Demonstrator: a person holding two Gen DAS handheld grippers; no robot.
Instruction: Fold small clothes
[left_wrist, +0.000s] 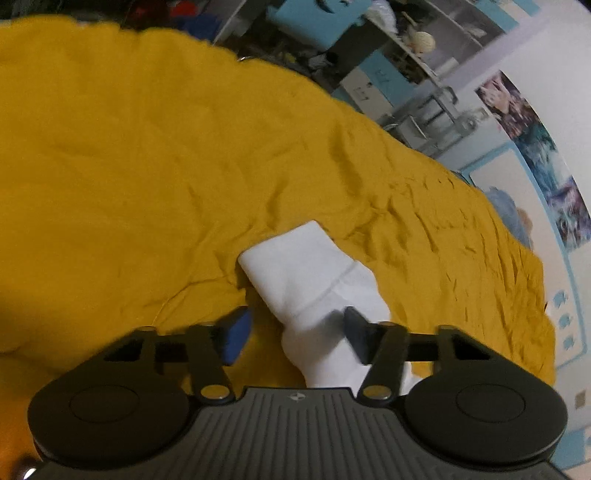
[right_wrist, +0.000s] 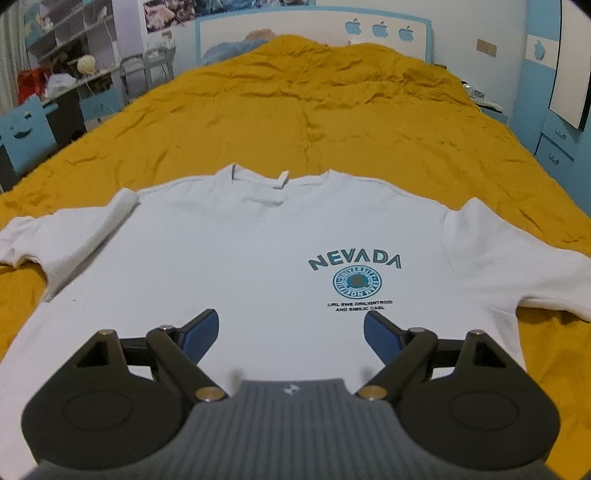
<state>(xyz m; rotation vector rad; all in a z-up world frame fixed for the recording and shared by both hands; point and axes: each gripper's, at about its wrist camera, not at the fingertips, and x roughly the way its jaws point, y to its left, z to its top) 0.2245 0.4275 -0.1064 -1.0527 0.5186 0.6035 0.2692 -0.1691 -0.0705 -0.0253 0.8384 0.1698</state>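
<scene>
Left gripper (left_wrist: 295, 332) is spread open around the shirt's sleeve (left_wrist: 314, 280), right pad touching the cloth but nothing pinched yet. Right gripper (right_wrist: 291, 332) is open too, hovering over the lower front of the white t-shirt (right_wrist: 240, 258). The shirt lies flat, face up, NEVADA print (right_wrist: 355, 262) showing, both sleeves out, collar pointing away, on the yellow bedspread (right_wrist: 314, 118). So basically no fold done yet, I'd say: sleeves and body all still to go. Headboard (right_wrist: 314, 26) sits way at the back.
</scene>
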